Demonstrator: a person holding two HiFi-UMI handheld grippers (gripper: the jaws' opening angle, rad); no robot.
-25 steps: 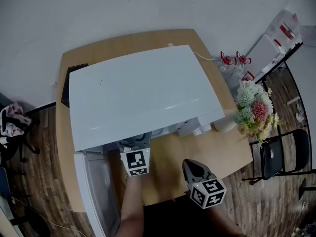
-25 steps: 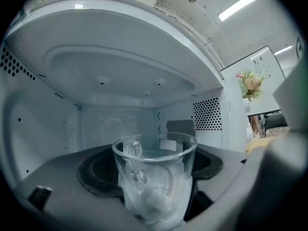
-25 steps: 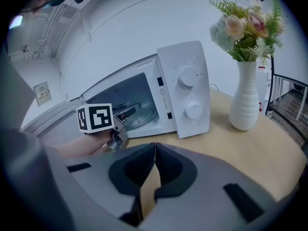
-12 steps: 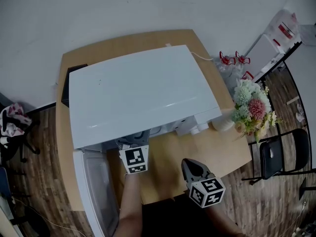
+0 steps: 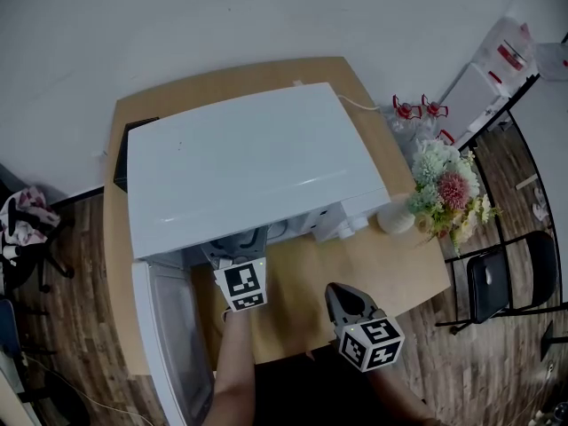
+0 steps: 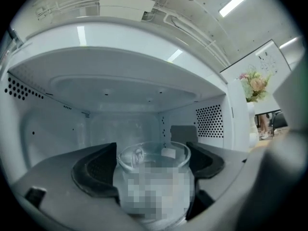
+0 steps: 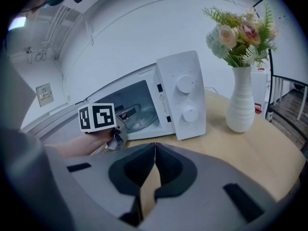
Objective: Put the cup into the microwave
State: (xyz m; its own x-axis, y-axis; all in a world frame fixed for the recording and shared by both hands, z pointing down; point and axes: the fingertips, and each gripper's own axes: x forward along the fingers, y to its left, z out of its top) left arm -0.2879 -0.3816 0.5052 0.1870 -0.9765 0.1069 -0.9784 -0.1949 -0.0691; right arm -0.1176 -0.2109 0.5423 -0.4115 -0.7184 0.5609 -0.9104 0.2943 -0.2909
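Clear round glass cup (image 6: 154, 192) being held at opening of smooth white boxy microwave (image 5: 248, 167), left gripper (image 6: 151, 153) dark fingers (image 6: 94, 170) clasping it. Right gripper (image 7: 154, 150) fingers (image 7: 174, 170) pressing together, empty, hovering over wooden tabletop (image 5: 355, 264).

"How many microwaves?"
"One microwave (image 5: 248, 171), with two knobs (image 7: 185, 84) on its right panel."
"Cups?"
"One glass cup (image 6: 153, 157)."
"Grippers?"
"Two: the left gripper (image 5: 236, 248) and the right gripper (image 7: 155, 153)."
"What else?"
"One wooden table (image 5: 382, 264), one white vase (image 7: 243, 100) of flowers at its right, and one black chair (image 5: 497, 282) farther right."
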